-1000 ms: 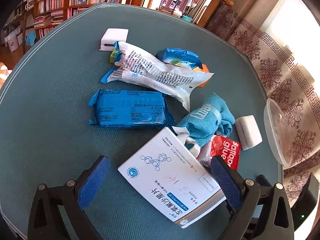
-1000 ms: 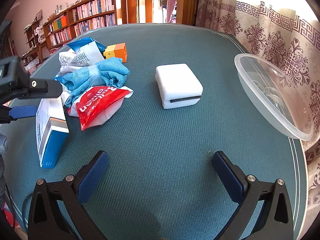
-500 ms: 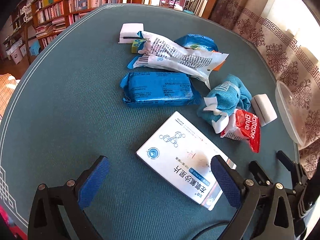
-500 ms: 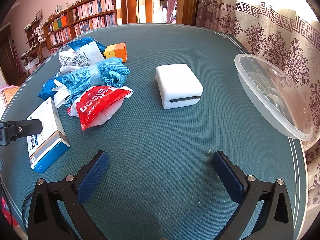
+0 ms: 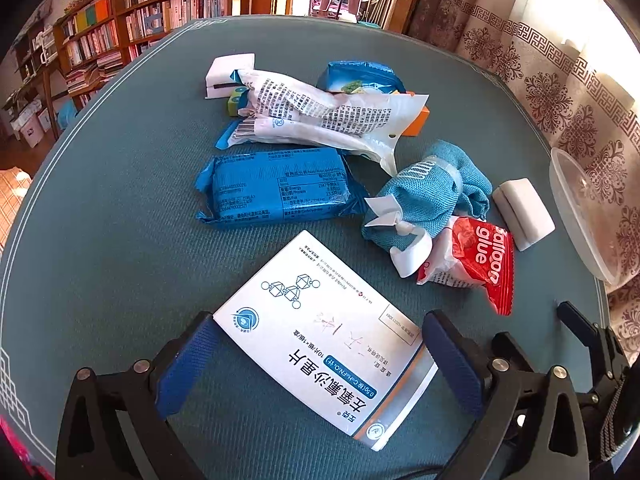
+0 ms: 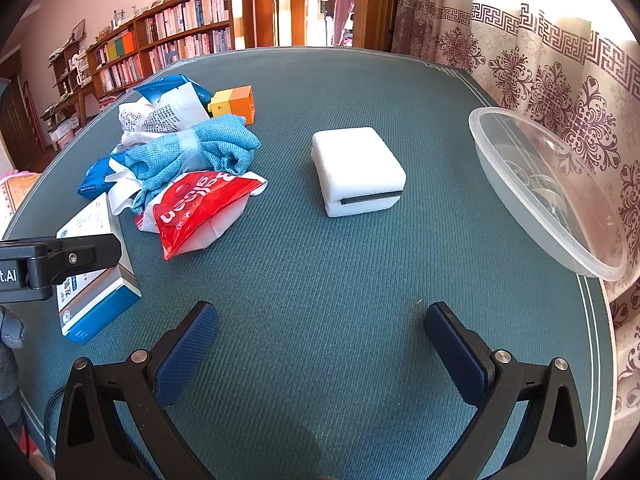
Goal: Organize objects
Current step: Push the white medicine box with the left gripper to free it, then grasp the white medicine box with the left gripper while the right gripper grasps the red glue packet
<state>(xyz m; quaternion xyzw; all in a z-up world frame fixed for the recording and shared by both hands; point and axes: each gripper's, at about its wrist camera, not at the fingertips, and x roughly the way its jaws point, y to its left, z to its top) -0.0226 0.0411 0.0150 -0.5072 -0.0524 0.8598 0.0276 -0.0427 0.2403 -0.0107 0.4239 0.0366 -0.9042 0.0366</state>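
Left gripper (image 5: 320, 344): jaws spread wide, straddling the medicine box (image 5: 324, 336) without clamping it.
Medicine box: lies flat on the green table (image 5: 100, 240) near its front edge, print upward.
Right gripper (image 6: 320, 332): jaws apart over bare cloth, holding nothing.
White sponge block (image 6: 358, 170): mid-table, apart from the pile.
Pile: blue towel roll (image 5: 428, 196) touching the red glue packet (image 5: 476, 260); blue wrapped pack (image 5: 276, 192) beside them.
Clear plastic bowl (image 6: 560, 216): tilted at the table's right edge.
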